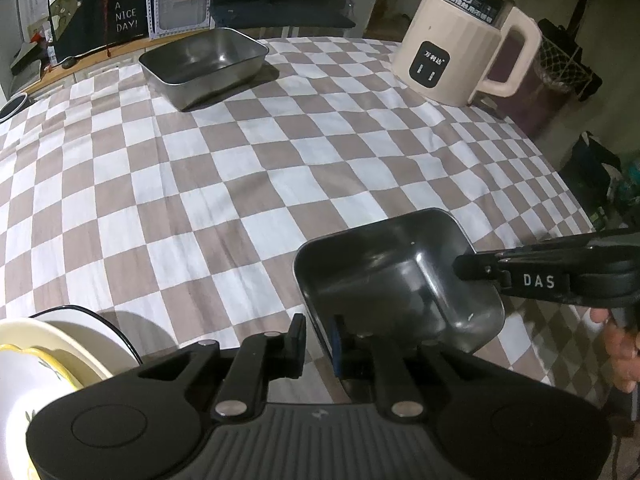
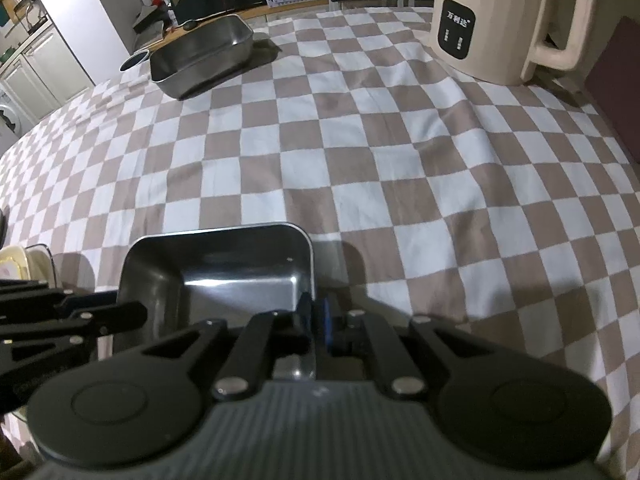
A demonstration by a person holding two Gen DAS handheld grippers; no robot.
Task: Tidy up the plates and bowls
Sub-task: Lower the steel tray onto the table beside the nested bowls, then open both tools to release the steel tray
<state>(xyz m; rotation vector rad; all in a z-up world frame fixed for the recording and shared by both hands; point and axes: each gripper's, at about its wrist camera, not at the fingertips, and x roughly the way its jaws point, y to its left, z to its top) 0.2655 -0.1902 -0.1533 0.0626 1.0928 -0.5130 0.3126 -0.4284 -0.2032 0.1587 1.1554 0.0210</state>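
Note:
A small rectangular steel tray [image 1: 400,280] [image 2: 224,272] sits near the table's front edge on the checked cloth. My left gripper [image 1: 318,340] straddles the tray's left wall, one finger outside and the blue pad inside. A slight gap shows, so it is open. My right gripper [image 2: 316,320] is shut on the tray's right wall near a corner. It also reaches in from the right [image 1: 466,266] in the left wrist view. The left gripper [image 2: 120,306] shows at the tray's left side in the right wrist view. A stack of cream plates and bowls [image 1: 48,352] [image 2: 24,264] stands left of the tray.
A larger steel tray [image 1: 204,64] [image 2: 200,56] stands at the far left of the table. A cream electric kettle [image 1: 452,52] [image 2: 492,20] stands at the far right. A person's hand [image 1: 624,348] holds the right gripper. Checked cloth [image 1: 240,184] covers the middle.

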